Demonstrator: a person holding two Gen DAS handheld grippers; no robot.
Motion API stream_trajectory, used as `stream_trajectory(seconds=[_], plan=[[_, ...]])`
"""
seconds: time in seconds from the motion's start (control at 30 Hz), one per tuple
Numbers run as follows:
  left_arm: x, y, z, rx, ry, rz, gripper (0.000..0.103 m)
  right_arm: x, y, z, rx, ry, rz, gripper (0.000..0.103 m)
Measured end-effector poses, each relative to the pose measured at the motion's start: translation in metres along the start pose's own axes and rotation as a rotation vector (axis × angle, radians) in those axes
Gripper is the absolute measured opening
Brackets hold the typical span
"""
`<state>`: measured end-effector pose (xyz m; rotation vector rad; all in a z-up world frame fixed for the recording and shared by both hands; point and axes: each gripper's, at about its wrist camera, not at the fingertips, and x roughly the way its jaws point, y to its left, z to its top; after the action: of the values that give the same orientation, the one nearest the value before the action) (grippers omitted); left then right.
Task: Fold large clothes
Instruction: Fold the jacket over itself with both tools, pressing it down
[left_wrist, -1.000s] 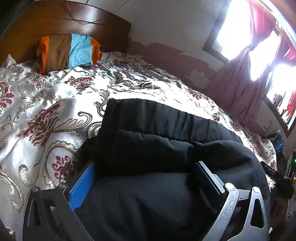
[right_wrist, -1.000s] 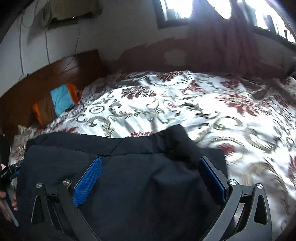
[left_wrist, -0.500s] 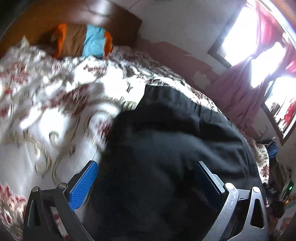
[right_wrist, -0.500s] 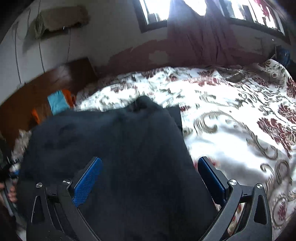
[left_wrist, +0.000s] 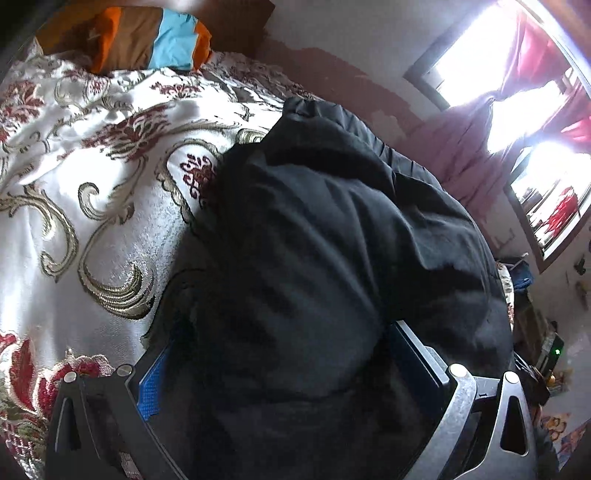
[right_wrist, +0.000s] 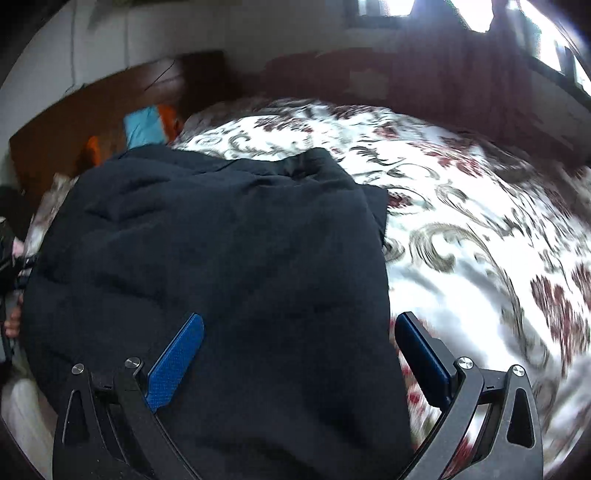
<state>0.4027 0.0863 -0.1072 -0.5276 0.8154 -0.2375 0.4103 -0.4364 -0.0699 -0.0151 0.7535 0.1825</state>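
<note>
A large black garment (left_wrist: 332, 240) lies bunched on the floral bedspread (left_wrist: 92, 184). It also fills the left and middle of the right wrist view (right_wrist: 221, 258). My left gripper (left_wrist: 288, 354) has its jaws wide apart with the black cloth heaped between and over the blue pads (left_wrist: 151, 387). My right gripper (right_wrist: 299, 350) is also wide open, its left pad (right_wrist: 177, 358) over the cloth and its right pad (right_wrist: 421, 354) just past the garment's right edge, over the bedspread.
A striped orange, brown and blue pillow (left_wrist: 147, 37) lies against the wooden headboard (right_wrist: 92, 110). A window with red curtains (left_wrist: 517, 110) is on the right. The bedspread (right_wrist: 480, 240) stretches to the right of the garment. A hand (right_wrist: 11, 321) shows at the far left.
Both grippers have moved forward and lower over the bed. The garment now lies bunched up over the near edge and covers more of both views. The jaws stayed wide apart.
</note>
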Motion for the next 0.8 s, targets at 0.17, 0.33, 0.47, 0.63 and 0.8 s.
stream_trajectory(seconds=[0.17, 0.33, 0.47, 0.63, 0.8], plan=[[0.007, 0.003, 0.001, -0.006, 0.026, -0.018, 0.103, 0.016, -0.005, 0.034, -0.069, 0.088, 0.045, 0.101], [0.013, 0.01, 0.004, -0.002, 0.053, -0.051, 0.103, 0.058, -0.029, 0.053, 0.073, 0.212, 0.148, 0.101], [0.019, 0.016, 0.008, -0.006, 0.085, -0.093, 0.103, 0.08, -0.056, 0.04, 0.231, 0.195, 0.281, 0.102], [0.024, 0.02, 0.011, 0.002, 0.109, -0.126, 0.103, 0.072, -0.059, 0.025, 0.262, 0.126, 0.335, 0.102], [0.027, 0.018, 0.012, 0.011, 0.108, -0.125, 0.103, 0.069, -0.05, 0.02, 0.235, 0.135, 0.364, 0.102]])
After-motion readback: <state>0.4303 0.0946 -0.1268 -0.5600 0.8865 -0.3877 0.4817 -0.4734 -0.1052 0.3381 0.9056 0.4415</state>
